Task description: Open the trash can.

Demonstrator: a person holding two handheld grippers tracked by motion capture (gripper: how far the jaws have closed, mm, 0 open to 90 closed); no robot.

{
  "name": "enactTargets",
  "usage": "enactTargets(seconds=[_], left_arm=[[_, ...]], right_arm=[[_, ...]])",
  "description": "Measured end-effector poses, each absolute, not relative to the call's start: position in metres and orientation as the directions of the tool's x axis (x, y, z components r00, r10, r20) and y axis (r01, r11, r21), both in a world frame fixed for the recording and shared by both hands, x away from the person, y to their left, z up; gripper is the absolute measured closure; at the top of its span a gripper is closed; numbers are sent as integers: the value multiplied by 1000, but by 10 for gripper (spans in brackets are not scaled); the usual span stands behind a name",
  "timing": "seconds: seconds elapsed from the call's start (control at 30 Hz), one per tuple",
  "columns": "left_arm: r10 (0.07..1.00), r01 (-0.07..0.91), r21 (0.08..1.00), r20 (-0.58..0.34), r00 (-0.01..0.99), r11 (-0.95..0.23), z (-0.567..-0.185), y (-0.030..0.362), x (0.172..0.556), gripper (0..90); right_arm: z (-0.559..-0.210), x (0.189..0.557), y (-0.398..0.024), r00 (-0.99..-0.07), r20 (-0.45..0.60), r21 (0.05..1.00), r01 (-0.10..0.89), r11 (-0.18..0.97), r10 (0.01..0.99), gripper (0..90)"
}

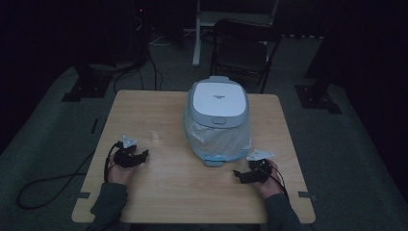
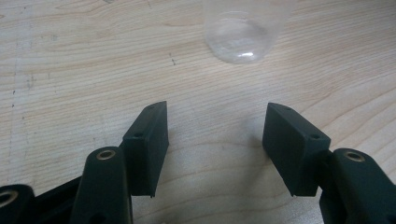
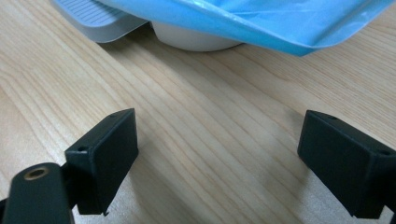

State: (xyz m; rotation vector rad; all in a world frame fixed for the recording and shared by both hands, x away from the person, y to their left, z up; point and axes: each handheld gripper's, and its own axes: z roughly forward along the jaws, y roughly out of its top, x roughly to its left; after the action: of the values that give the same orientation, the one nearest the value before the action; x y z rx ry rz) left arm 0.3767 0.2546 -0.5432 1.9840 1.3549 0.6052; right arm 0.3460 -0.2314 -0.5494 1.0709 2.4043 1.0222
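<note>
A small pedal bin [image 1: 217,115] with a white lid stands at the table's middle, lined with a pale blue bag [image 3: 261,23]; its grey pedal [image 3: 95,21] faces the person. A clear plastic cup [image 1: 155,136] stands left of the bin and sits just ahead of my left jaws as the cup [image 2: 243,28]. My left gripper [image 1: 143,155] rests on the table near the front left, open and holding nothing; it appears as the left gripper [image 2: 215,135]. My right gripper [image 1: 235,173] lies near the front right just before the bin, open and holding nothing, seen as the right gripper [image 3: 217,149].
The wooden table [image 1: 192,192] has bare room along its front. A black cable [image 1: 43,185] trails off the left edge to the floor. A folding chair [image 1: 240,48] stands behind the table, with dark stand bases [image 1: 317,94] either side.
</note>
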Motion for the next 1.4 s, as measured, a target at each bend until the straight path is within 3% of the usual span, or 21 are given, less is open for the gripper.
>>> enactTargets(seconds=[0.23,0.27,0.3,0.37,0.4,0.53,1.03,1.4], left_arm=[[934,632,732,13,358,-253,-543,255,377,412],[934,633,732,13,358,-252,-543,255,377,412],[933,632,732,13,358,-253,-543,255,377,410],[933,632,732,13,359,-254,-543,255,377,407],[933,632,732,13,360,-255,-543,255,377,406],[933,632,732,13,361,-254,-543,254,377,404],[933,632,732,13,361,-254,-543,254,377,403],[933,632,732,13,360,-254,-543,254,377,403]], right_arm=[[-549,342,-228,-654,2,723,524,450,757,147],[-548,340,-228,-656,2,728,518,449,754,285],[-543,335,-229,-660,0,727,516,453,751,628],[-542,334,-229,-656,1,725,521,452,754,681],[-541,334,-229,-646,2,718,532,448,763,790],[-541,333,-229,-635,-1,715,540,444,773,896],[-538,330,-219,-648,-8,697,542,469,761,900],[-527,324,-203,-684,-3,734,494,466,729,900]])
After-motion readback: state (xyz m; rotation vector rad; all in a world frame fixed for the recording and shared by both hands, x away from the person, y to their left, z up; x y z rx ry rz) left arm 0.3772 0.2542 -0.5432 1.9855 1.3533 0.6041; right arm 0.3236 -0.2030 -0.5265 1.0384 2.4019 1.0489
